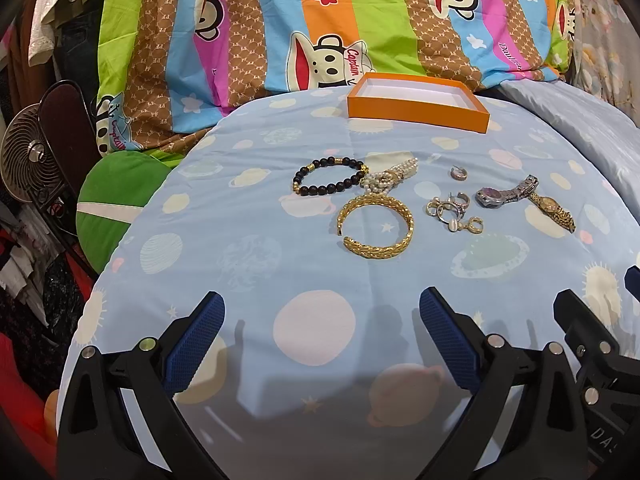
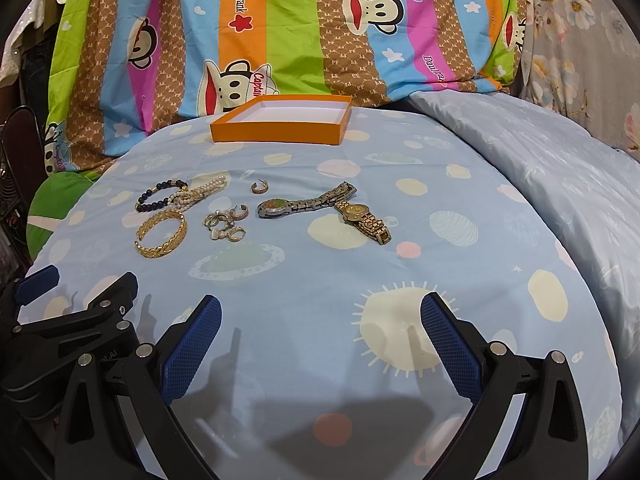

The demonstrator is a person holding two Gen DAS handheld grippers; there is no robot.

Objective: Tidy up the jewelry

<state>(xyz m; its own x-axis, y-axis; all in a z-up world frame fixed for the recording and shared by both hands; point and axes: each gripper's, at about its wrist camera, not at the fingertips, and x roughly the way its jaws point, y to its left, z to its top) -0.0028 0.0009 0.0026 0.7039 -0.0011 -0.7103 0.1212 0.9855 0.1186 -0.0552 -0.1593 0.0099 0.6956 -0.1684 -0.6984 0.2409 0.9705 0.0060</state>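
Jewelry lies on a light blue planet-print bed cover [image 1: 224, 248]: a black bead bracelet [image 1: 327, 176], a pearl bracelet [image 1: 390, 178], a gold cuff bangle [image 1: 375, 226], a cluster of rings and earrings [image 1: 452, 210], a lone hoop earring [image 1: 459, 173], a silver watch [image 1: 506, 194] and a gold watch [image 1: 554, 210]. An empty orange tray with a white inside [image 1: 416, 101] sits behind them. My left gripper [image 1: 320, 320] is open, well short of the bangle. My right gripper [image 2: 320, 324] is open, near of the watches [image 2: 304, 204].
A striped monkey-print quilt [image 1: 320, 20] is bunched behind the tray. A green cushion [image 1: 116, 204] and a small fan [image 1: 32, 160] stand off the left edge. A pale blue duvet [image 2: 552, 168] rises on the right.
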